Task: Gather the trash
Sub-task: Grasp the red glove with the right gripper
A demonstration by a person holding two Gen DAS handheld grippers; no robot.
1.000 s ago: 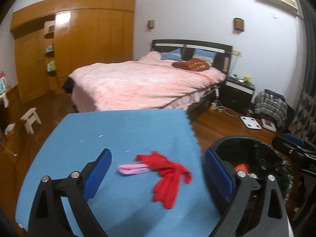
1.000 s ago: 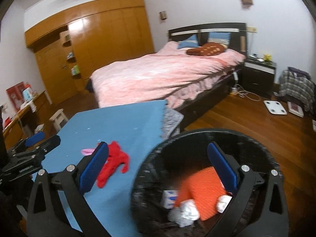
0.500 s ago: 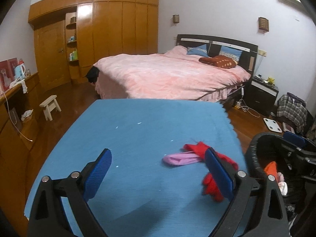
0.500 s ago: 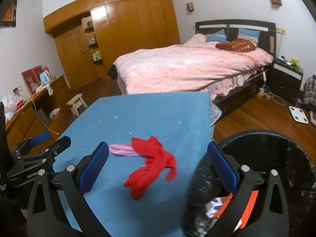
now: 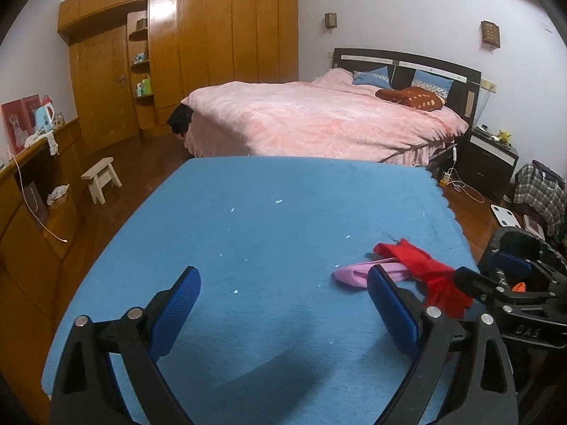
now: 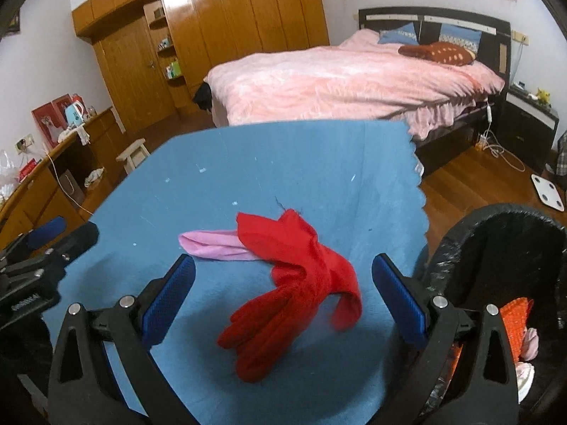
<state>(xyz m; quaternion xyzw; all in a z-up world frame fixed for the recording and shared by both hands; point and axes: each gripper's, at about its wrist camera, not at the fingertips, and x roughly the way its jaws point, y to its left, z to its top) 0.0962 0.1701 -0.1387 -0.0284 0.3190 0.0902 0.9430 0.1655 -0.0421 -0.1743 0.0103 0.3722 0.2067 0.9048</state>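
Lining up: right gripper (image 6: pixel 283 294) hung wide apart, framing the red cloth (image 6: pixel 294 283) on the blue table (image 6: pixel 283 163)
Bin (image 6: pixel 496 248): beside the table edge, ready for the drop
Left gripper (image 5: pixel 283 308): spread, empty

You face a bedroom with white walls (image 5: pixel 389 7) and a glossy wooden floor (image 6: pixel 471 173). A bed (image 5: pixel 319 120) under a pink cover stands against a dark headboard (image 5: pixel 407 60), a black nightstand (image 5: pixel 489 163) beside it. Floor-to-ceiling wooden wardrobes (image 5: pixel 212 46) fill the far wall. A small white stool (image 5: pixel 102 179) stands at your left.
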